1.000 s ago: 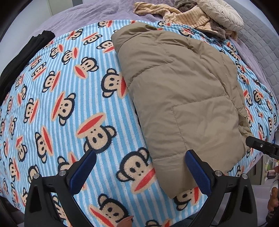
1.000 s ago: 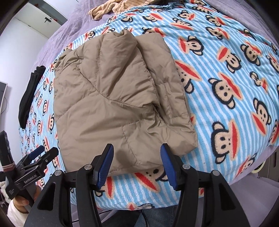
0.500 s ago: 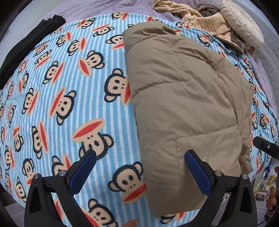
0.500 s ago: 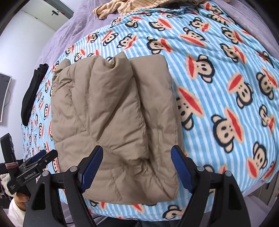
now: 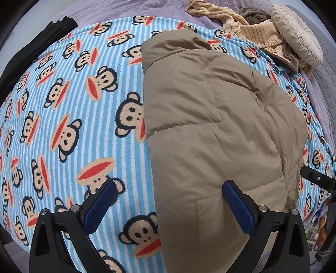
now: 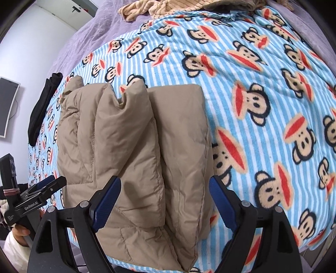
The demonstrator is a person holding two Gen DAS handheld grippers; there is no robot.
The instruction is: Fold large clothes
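**Both grippers spread wide at the near edge of the folded jacket**

Your left gripper [image 5: 168, 201] is spread wide and grasps nothing; its left pad hangs over bare blanket, its right pad over the near part of the tan puffer jacket [image 5: 210, 126], and whether that pad touches the fabric cannot be told. Your right gripper [image 6: 166, 201] is likewise spread wide and empty, its two blue pads [image 6: 107, 201] straddling the jacket's near end, where padded layers lie folded lengthwise side by side. The jacket [image 6: 134, 147] lies on the monkey-print blanket [image 5: 73, 105], a blue-and-white striped fleece spread over a purple bedcover [image 5: 126, 8]. Its near end reaches the blanket's near edge, and its far end points toward the head of the bed.

In the right wrist view your left hand [image 6: 19, 231] grips the other tool's handle at the lower left, beside the jacket's left edge. A pale wall [image 6: 27, 48] with a dark screen [image 6: 6, 107] stands behind it.

A black garment [image 5: 31, 50] lies along the blanket's far left edge, well apart from the jacket. A heap of beige knitwear [image 5: 258, 33] and a cream cushion [image 5: 298, 42] rest at the far right, beyond the jacket's far end. Nothing lies between either gripper and the jacket
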